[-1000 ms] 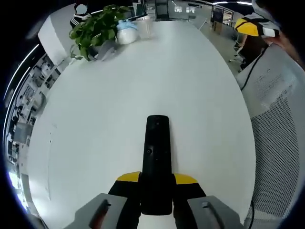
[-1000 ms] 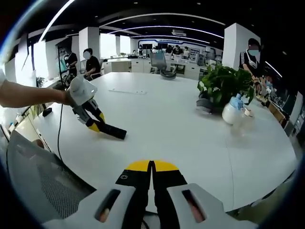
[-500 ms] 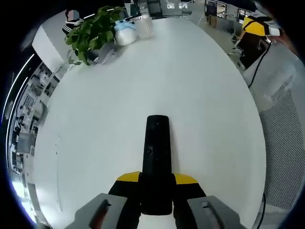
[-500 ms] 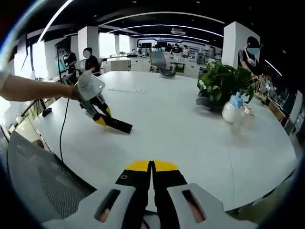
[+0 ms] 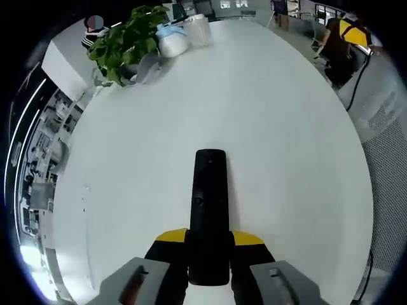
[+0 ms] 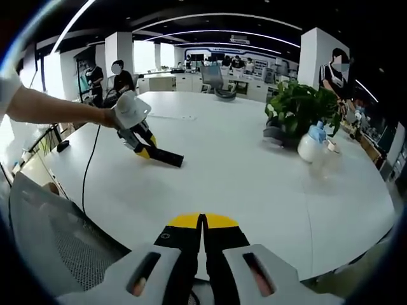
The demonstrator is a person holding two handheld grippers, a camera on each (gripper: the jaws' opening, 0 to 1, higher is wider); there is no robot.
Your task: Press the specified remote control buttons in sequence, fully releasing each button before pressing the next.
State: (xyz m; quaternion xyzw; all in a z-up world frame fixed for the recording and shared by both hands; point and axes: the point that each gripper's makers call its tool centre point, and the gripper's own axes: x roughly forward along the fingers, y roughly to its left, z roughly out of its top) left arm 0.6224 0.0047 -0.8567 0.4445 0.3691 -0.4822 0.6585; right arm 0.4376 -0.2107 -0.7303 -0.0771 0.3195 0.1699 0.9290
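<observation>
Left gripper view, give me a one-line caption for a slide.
Left gripper holding a black remote control in its jaws above a white table, potted plant at the far edge.

Left gripper [image 6: 151, 150], clamped on black remote control [image 6: 166, 157], carried farther in over white table [image 6: 254, 184], away from near edge toward centre, as seen in right gripper view. Holding forearm [image 6: 54, 108] reaching farther across. Remote's far end lying closer to table's middle than one second ago.
</observation>
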